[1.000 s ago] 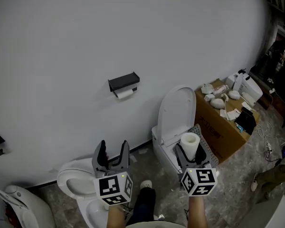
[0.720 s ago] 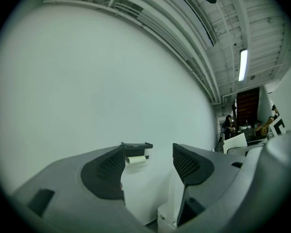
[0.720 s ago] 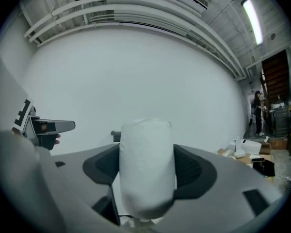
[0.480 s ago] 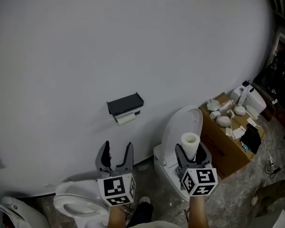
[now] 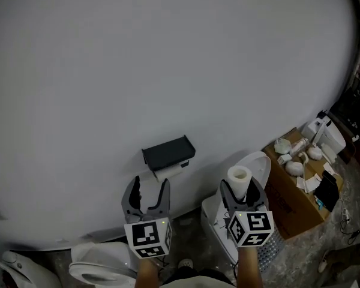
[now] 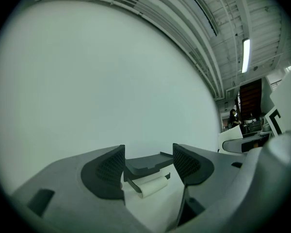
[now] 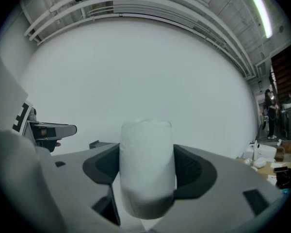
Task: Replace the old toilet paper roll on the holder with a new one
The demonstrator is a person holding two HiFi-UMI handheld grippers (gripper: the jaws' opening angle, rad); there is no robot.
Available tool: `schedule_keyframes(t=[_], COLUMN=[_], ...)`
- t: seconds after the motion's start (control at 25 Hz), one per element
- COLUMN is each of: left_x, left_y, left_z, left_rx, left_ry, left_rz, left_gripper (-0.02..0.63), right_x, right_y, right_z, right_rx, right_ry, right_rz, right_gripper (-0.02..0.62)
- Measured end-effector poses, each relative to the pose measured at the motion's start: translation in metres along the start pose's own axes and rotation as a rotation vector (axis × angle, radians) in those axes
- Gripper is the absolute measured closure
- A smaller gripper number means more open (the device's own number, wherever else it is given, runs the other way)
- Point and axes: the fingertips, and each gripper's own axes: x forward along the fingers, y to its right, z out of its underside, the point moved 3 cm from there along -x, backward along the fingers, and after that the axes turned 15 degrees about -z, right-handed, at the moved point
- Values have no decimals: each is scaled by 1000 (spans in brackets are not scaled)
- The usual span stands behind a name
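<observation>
Head view: I'm closer to the wall (image 5: 168, 59) than a second ago, holder (image 5: 168, 152) with old roll (image 5: 170, 172) now lined up beyond left gripper (image 5: 147, 185), jaws wide and empty; right gripper (image 5: 240, 191) clamps new roll (image 5: 239, 177) upright, so swap hasn't begun.

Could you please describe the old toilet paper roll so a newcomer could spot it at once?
On the large white wall sits a dark box-shaped holder. The old roll hangs directly beneath its cover: a thin, nearly spent white roll lying level, unlike the thick new roll held upright in the right gripper.
</observation>
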Motion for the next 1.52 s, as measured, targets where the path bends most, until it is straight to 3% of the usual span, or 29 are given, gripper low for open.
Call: schedule_keyframes(t=[0.64, 1.28, 1.4, 1.52], left_x=[44, 41, 40, 41], left_y=[-25, -21, -15, -1], left_z=[8, 6, 3, 2], left_rx=[14, 37, 127, 321], left_ry=[-38, -23, -9, 6], left_rz=[-144, -256, -245, -213], left_gripper=[318, 318, 318, 318], right_x=[91, 108, 105, 101], right_y=[16, 38, 41, 46], right_z=[4, 7, 9, 14], right_rx=[8, -5, -12, -11], right_ry=[-42, -54, -64, -77], right_rz=[-138, -213, -221, -221], right_gripper=[287, 287, 287, 287])
